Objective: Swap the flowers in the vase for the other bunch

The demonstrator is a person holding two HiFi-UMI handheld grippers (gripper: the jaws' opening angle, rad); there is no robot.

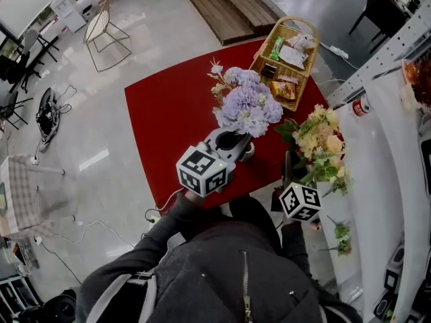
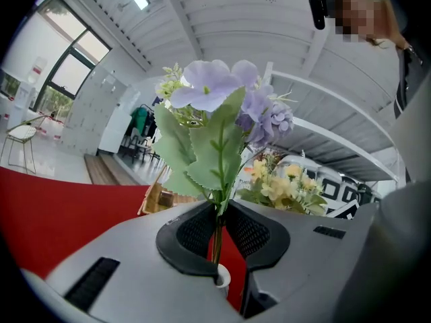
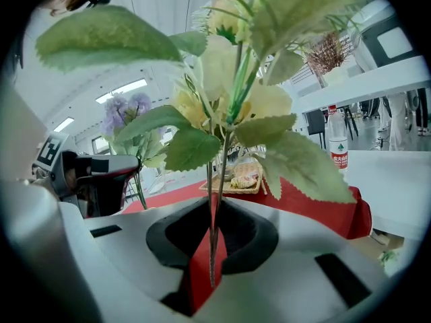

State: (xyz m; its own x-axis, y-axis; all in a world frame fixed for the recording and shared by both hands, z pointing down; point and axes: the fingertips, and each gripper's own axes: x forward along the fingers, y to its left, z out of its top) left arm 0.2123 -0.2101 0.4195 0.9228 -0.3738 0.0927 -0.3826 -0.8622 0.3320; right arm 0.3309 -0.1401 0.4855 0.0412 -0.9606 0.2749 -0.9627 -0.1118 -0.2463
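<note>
My left gripper (image 1: 227,144) is shut on the stems of a purple bunch of flowers (image 1: 250,103), which stands upright over the red table (image 1: 168,113). In the left gripper view the green stems (image 2: 217,237) run down between the dark pads (image 2: 195,231) into the mouth of a small white vase (image 2: 223,276). That vase (image 1: 248,152) is mostly hidden under the gripper in the head view. To the right, my right gripper (image 1: 287,173) is shut on the thin stems (image 3: 213,214) of a yellow and cream bunch (image 1: 321,143), held upright off the table's right edge.
A wicker basket (image 1: 286,52) of snack packets sits at the table's far corner. A white counter (image 1: 377,160) with a bottle (image 1: 361,106) runs along the right. A wire chair (image 1: 104,29) stands far left on the floor. Small flower sprigs (image 1: 341,237) lie near my right side.
</note>
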